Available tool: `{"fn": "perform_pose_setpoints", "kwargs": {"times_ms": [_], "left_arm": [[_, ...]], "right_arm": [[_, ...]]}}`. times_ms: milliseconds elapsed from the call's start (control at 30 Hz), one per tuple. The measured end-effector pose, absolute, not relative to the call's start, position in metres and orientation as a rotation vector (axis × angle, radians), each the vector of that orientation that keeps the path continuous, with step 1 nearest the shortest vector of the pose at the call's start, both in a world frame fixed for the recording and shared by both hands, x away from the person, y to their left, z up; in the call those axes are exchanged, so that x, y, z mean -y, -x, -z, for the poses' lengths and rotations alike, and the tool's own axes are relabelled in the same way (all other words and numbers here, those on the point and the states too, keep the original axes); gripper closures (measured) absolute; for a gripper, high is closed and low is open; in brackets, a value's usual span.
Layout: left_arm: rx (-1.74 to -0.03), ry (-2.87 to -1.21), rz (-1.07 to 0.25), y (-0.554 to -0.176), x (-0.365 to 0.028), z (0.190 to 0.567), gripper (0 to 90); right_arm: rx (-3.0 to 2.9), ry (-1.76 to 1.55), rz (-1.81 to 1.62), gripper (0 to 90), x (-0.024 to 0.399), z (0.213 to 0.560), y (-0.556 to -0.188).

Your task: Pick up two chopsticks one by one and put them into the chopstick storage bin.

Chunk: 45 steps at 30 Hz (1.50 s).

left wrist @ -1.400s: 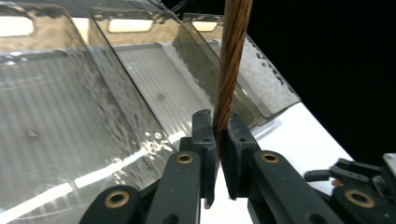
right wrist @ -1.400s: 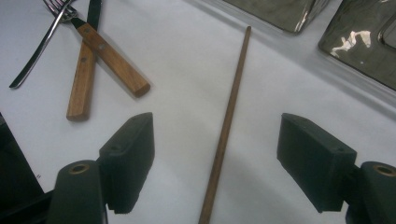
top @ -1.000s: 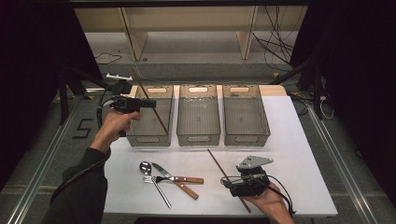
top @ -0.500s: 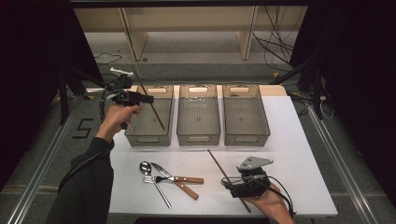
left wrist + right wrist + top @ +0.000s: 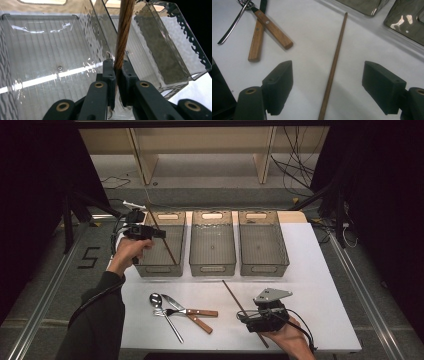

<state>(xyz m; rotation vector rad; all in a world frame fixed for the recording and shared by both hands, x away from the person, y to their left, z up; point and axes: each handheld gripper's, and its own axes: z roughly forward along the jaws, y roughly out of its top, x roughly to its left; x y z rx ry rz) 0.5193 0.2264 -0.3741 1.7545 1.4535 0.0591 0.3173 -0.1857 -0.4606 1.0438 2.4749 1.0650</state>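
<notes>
White tabletop [image 5: 325,285] fills our working area, with a dark floor and a pale wooden shelf frame beyond it.

Nearest us, our right gripper [image 5: 328,82] rests low on the table with its jaws spread wide on either side of a thin brown chopstick [image 5: 333,67] that lies flat on the white surface. The stick runs straight up between the pads without touching either, so we judge the hand is lined up to close on it. It is a plain, slender wooden rod, evenly dark brown.

Just to the left lie a spoon [image 5: 156,299], a fork and two wooden-handled knives [image 5: 272,28], their handles crossing. They appear to be waiting for sorting.

Farther out, three clear plastic bins stand side by side: the left bin [image 5: 152,268], the middle bin [image 5: 212,268] and the right bin [image 5: 264,268], all of which look empty.

Our left gripper [image 5: 116,72] is held over the left bin, jaws clamped tight on a second chopstick [image 5: 123,32]. That stick slants down into the bin, its grain streaked brown, and its upper end rises past the gripper. We hold it there, we judge, to let it drop inside; whether its lower tip touches the bin floor we cannot tell.
</notes>
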Motion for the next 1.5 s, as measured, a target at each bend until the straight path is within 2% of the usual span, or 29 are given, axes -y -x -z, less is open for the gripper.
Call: {"fn": "perform_pose_setpoints", "kwargs": {"times_ms": [1167,1267,1300,1400,1500], "left_arm": [[-1.479,-1.809,-0.012,-0.525,-0.212,0.391,82.7],[-1.485,-1.800,-0.018,-0.526,-0.211,0.391,74.3],[-1.493,-1.804,-0.021,-0.526,-0.210,0.390,69.4],[-1.535,-1.801,-0.045,-0.528,-0.207,0.388,47.3],[-1.550,-1.806,-0.074,-0.529,-0.204,0.387,33.7]], "right_arm": [[-2.479,-1.043,-1.064,25.6,0.187,0.461,-0.318],[-2.477,-1.040,-1.064,25.6,0.187,0.461,-0.318],[-2.477,-1.041,-1.064,25.6,0.187,0.461,-0.318],[-2.474,-1.046,-1.065,25.5,0.187,0.461,-0.318],[-2.475,-1.046,-1.064,25.6,0.188,0.461,-0.318]]}}
